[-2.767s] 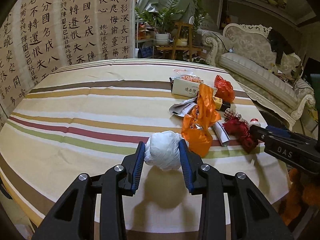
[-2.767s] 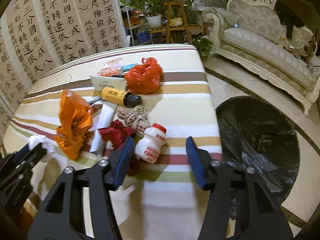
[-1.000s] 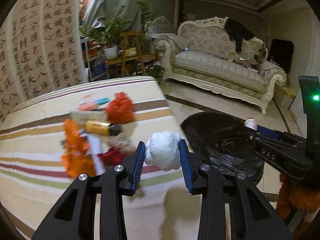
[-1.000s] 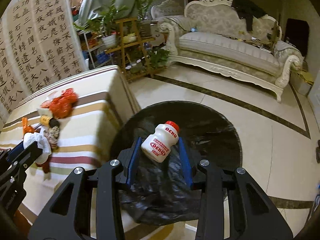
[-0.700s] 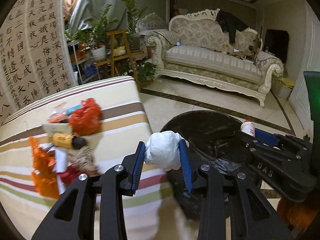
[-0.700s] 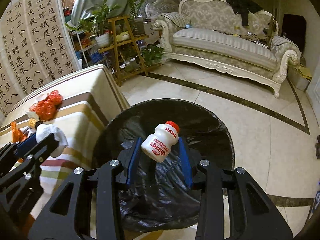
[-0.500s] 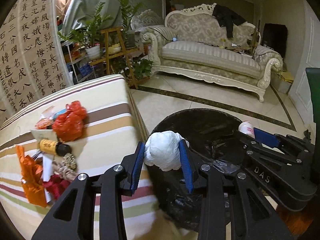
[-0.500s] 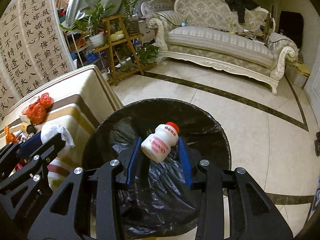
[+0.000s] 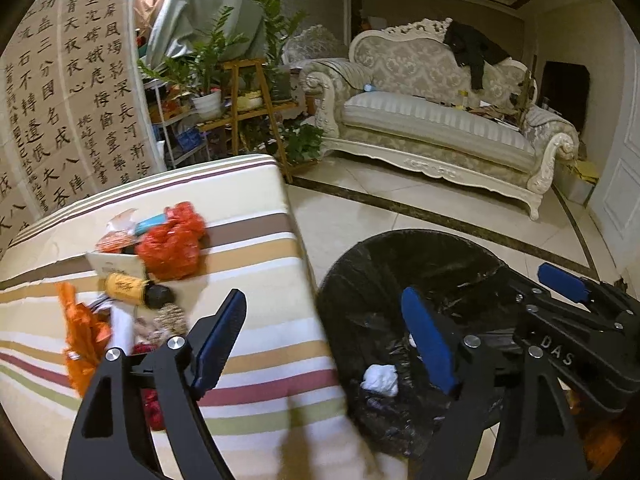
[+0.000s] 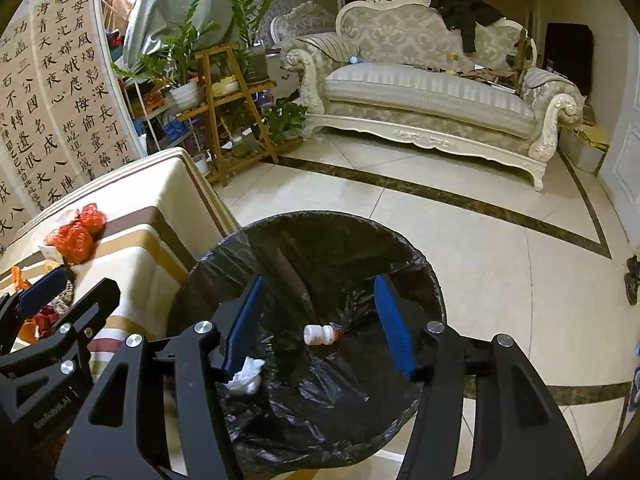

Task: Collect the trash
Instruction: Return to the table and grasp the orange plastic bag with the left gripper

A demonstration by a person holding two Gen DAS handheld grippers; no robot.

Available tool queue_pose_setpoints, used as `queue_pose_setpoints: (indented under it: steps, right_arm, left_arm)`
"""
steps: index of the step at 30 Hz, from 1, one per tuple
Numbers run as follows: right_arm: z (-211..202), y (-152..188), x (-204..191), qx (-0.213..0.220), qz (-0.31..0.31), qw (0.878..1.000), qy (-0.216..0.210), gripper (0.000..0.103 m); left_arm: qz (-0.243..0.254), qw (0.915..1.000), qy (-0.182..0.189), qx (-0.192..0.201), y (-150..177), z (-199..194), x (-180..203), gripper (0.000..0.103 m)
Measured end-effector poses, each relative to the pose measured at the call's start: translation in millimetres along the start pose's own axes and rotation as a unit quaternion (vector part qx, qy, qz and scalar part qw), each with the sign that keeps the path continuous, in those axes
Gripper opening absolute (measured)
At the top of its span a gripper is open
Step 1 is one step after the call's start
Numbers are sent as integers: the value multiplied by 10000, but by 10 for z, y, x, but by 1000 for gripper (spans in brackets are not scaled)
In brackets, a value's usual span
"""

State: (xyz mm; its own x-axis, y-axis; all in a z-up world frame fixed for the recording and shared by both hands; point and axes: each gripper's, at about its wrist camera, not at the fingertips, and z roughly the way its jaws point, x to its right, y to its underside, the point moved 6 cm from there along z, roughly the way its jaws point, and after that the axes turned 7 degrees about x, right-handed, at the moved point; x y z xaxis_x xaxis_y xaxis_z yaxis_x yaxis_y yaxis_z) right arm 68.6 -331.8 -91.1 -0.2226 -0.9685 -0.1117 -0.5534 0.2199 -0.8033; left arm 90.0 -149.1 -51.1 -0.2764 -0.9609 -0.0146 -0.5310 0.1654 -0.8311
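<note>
A bin lined with a black bag (image 10: 400,248) stands on the floor beside the striped table (image 9: 256,264). A white crumpled wad (image 9: 380,378) and a small white bottle with a red cap (image 10: 318,335) lie inside it; the wad also shows in the right wrist view (image 10: 246,378). My left gripper (image 9: 324,340) is open and empty over the bin's near rim and table edge. My right gripper (image 10: 318,332) is open and empty above the bin. On the table lie a red bag (image 9: 172,244), an orange bag (image 9: 80,340) and a yellow bottle (image 9: 132,288).
More wrappers and a carton (image 9: 116,264) lie among the table trash. A cream sofa (image 10: 432,96) stands across the tiled floor. A wooden plant stand (image 10: 236,108) and a calligraphy screen (image 9: 60,120) are behind the table.
Both grippers have opened over the bin. The white wad dropped from the left one and the bottle from the right one; both now lie in the black bag.
</note>
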Motion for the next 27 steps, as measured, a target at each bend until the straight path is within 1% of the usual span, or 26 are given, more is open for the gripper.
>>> queue_pose_setpoints:
  steps: [1,3,6,13,17,20,22,23,25,27]
  right_arm:
    - [-23,-3,-23,23,13,10000,-17,66]
    - [-73,1,-70,49,45,9999,-101,68]
    - [-128,19,-219,16,41,9996,-276,73]
    - [-223,63,-619,5,-80,9977,-674,73]
    - [-243,93,-880,-20,-253,9962,-833,73]
    - [-241,119,-1043,-72,-353,9948,-956,73]
    - [-238,143,-1143,-114,-427,9938,-1024,73]
    - [-233,153,-1180,-131,-457,9934,-1047,73]
    - [-222,176,-1266,-173,-521,9924,-1099,73]
    - [-210,193,-1326,-207,-569,9917,-1134,73]
  left_arm:
    - [-16,10000,-29,7,3,-28,-40,78]
    - [-73,9999,-122,23,11,-98,-157,78]
    - [-159,9995,-276,20,38,-193,-344,78]
    - [-384,9961,-793,75,121,-399,-845,78]
    - [-556,9923,-1111,1,203,-431,-1167,78]
    - [-686,9895,-1273,-81,257,-410,-1381,78]
    - [-761,9884,-1309,-140,296,-394,-1476,78]
    - [-786,9881,-1314,-156,312,-388,-1512,77]
    - [-829,9880,-1277,-252,349,-341,-1584,67]
    - [-883,9881,-1214,-337,387,-312,-1616,65]
